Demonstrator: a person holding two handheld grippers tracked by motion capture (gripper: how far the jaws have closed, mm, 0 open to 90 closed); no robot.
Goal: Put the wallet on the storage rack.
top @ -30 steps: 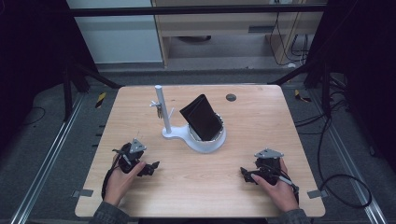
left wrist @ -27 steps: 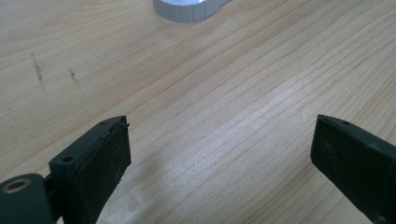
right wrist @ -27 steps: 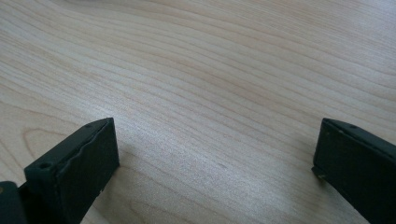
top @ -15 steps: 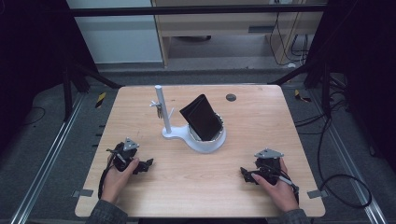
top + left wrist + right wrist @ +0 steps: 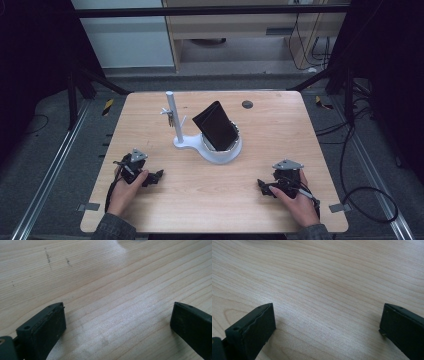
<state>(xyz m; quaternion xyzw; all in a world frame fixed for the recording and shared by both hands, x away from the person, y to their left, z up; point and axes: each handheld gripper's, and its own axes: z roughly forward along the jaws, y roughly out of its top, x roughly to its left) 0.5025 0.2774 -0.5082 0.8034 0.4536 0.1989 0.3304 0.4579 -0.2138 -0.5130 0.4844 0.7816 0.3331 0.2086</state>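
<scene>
The high view is soft and slightly grainy; the wooden table (image 5: 215,200) is evenly lit from above, while the floor around it falls into deep darkness. In both gripper views the wood grain is sharp mid-frame, a pale sheen lies between the jaws, and the near jaws blur, casting faint shadows.

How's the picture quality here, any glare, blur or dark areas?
High view: the table is evenly lit, the surroundings fall dark. Left gripper view: a pale sheen on the wood, the near fingers soft. Right gripper view: fine grain sharp mid-frame, soft shadow beside the fingers.
</scene>
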